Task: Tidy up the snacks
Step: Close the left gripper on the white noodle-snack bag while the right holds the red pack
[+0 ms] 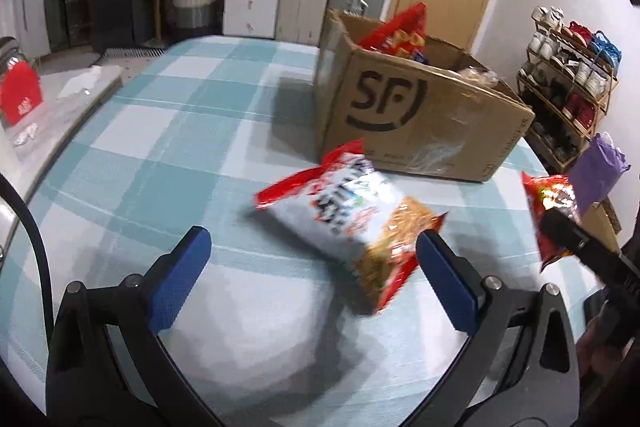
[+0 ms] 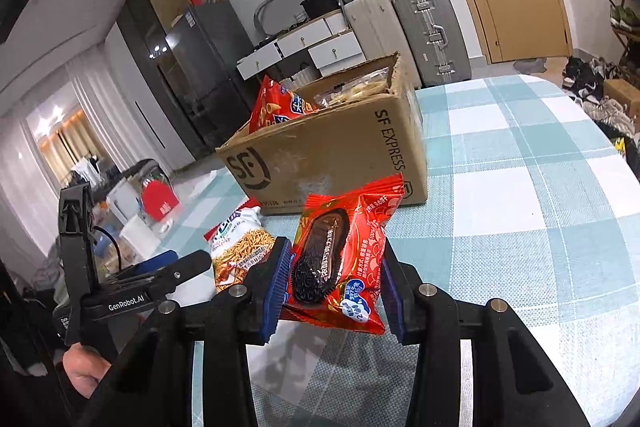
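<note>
Two snack packets are still outside the SF Express cardboard box [image 2: 332, 147], and each carries its own risk. The right gripper [image 2: 334, 283] is clamped on a red chocolate-sandwich-biscuit packet [image 2: 340, 259], held clear above the checked tablecloth [image 2: 520, 207] just short of the box. The pads pinch the slack wrapper at its sides, so the film could slide out during the lift over the box wall, or a harder squeeze could crush the biscuit inside.

The left gripper [image 1: 312, 267] hangs with its jaws wide and empty, the white-and-orange noodle-snack bag [image 1: 352, 223] lying on the cloth just ahead, one corner near the right-hand pad. That bag is blurred, so its exact lie is uncertain; closing on a corner would probably only drag it.

A red crisp bag [image 2: 276, 107] already juts above the rim, and could block or tip a drop.
</note>
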The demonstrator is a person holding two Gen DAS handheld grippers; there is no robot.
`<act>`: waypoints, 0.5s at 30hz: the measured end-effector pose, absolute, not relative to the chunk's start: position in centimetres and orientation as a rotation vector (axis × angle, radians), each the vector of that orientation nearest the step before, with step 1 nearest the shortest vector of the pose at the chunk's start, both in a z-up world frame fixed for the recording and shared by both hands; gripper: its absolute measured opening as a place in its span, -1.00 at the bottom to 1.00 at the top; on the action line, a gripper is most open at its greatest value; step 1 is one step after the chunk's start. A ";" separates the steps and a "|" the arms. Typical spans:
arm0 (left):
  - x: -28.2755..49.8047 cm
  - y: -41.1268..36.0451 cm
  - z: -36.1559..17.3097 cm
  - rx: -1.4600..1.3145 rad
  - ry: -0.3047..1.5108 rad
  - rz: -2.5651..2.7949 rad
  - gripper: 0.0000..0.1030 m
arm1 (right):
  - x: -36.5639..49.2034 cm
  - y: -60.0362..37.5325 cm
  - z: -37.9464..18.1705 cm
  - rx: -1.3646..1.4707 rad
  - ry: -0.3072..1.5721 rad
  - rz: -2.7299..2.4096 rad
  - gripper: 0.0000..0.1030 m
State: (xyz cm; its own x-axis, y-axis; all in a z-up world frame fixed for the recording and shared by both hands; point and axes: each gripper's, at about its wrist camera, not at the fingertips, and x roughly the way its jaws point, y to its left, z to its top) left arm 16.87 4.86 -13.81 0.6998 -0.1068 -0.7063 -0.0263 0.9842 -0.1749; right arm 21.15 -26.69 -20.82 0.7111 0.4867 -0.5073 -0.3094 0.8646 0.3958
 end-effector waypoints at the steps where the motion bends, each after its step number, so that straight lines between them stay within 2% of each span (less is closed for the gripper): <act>1: 17.6 4.5 -13.8 -0.191 0.822 -0.048 0.98 | 21.2 -26.8 -20.8 0.302 0.641 0.454 -0.18; 9: 22.0 3.9 -14.6 -0.303 0.987 0.111 0.98 | 21.1 -27.6 -20.8 0.350 0.620 0.476 -0.17; 15: 23.8 3.0 -15.1 -0.326 1.016 0.147 0.95 | 20.8 -27.2 -20.6 0.328 0.605 0.483 -0.17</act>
